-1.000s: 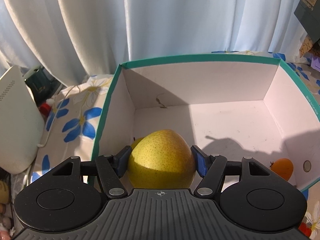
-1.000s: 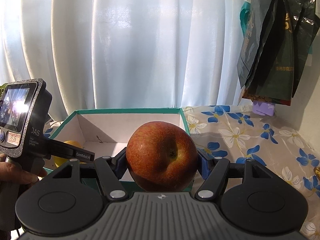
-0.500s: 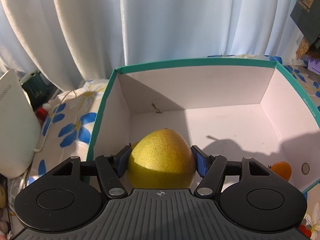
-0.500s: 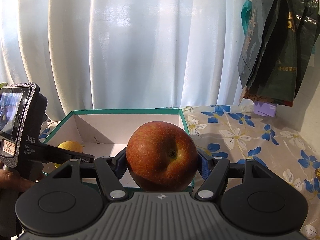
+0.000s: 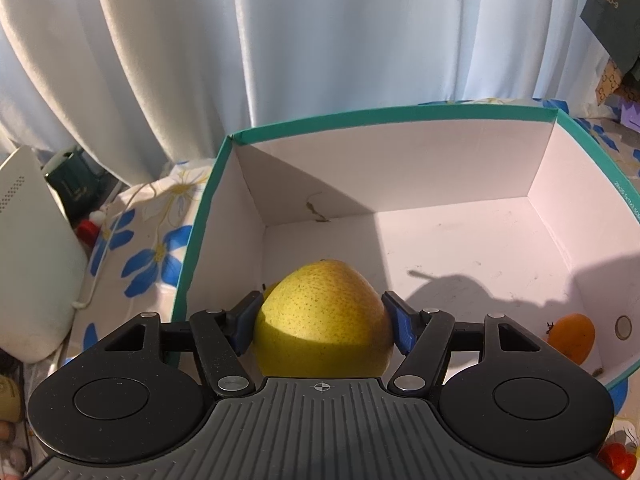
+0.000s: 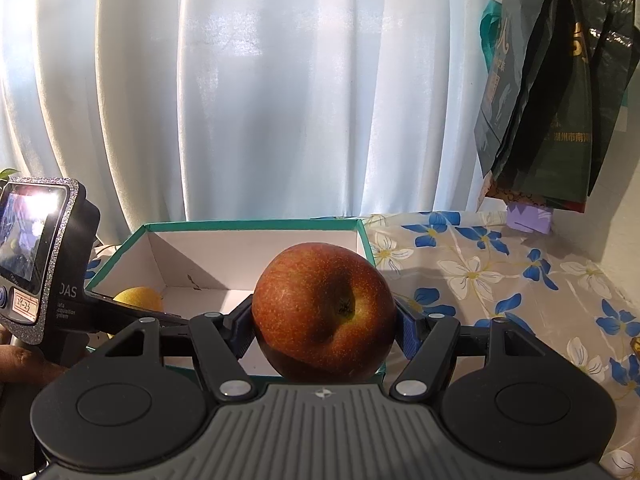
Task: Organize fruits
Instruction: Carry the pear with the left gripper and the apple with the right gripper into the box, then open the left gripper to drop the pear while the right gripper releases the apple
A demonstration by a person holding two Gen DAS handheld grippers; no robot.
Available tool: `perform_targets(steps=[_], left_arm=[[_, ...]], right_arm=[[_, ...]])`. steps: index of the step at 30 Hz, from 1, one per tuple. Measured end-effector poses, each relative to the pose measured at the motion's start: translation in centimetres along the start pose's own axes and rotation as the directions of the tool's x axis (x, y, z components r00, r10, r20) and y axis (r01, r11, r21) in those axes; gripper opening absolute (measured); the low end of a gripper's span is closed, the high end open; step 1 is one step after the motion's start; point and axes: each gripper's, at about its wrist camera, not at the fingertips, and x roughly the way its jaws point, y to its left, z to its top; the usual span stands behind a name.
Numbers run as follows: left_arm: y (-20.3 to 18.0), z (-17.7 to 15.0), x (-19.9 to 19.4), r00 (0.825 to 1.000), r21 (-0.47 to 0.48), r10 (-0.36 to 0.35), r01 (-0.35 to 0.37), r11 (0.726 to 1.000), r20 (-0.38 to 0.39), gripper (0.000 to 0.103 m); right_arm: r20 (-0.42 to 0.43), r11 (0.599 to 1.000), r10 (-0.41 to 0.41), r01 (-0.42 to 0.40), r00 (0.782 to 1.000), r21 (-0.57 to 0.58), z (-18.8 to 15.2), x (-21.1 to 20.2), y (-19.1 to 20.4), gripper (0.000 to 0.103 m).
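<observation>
My left gripper (image 5: 322, 316) is shut on a yellow pear (image 5: 320, 320) and holds it over the near left part of the white box with the teal rim (image 5: 360, 118). A small orange fruit (image 5: 572, 336) lies in the box's near right corner. My right gripper (image 6: 324, 326) is shut on a red apple (image 6: 322, 312) and holds it above the near edge of the same box (image 6: 256, 225). The left gripper's body (image 6: 44, 256) and its pear (image 6: 138, 298) show at the left of the right wrist view.
The box stands on a cloth with blue flowers (image 6: 500, 280). White curtains (image 6: 280, 100) hang behind it. Dark bags (image 6: 552, 92) hang at the right. A white device (image 5: 28, 256) and a dark mug (image 5: 70, 180) stand left of the box.
My left gripper has drawn back and risen slightly with the pear, so more of the box shows. The right gripper has hardly moved with the apple.
</observation>
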Motion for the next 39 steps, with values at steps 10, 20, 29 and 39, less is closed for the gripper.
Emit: perform_targets(steps=[10, 20, 29, 39], left_arm=[[-0.3, 0.1, 0.5, 0.999, 0.024, 0.047, -0.047, 0.999, -0.001, 0.07], [-0.4, 0.1, 0.5, 0.998, 0.031, 0.056, -0.056, 0.998, -0.007, 0.069], [3.2, -0.6, -5.8, 0.997, -0.143, -0.017, 0.027, 0.989, 0.07, 0.085], [6.0, -1.4, -9.5, 0.992, -0.264, 0.077, -0.048, 0.963, 0.101, 0.095]], right_arm=[[-0.009, 1.0, 0.002, -0.001, 1.0, 0.008, 0.0, 0.3, -0.2, 0.068], [-0.023, 1.0, -0.002, 0.002, 1.0, 0.011, -0.1, 0.7, -0.2, 0.068], [-0.031, 1.0, -0.017, 0.017, 0.999, 0.005, -0.3, 1.4, -0.5, 0.068], [-0.023, 0.999, 0.01, -0.011, 1.0, -0.047, -0.8, 3.1, 0.3, 0.068]])
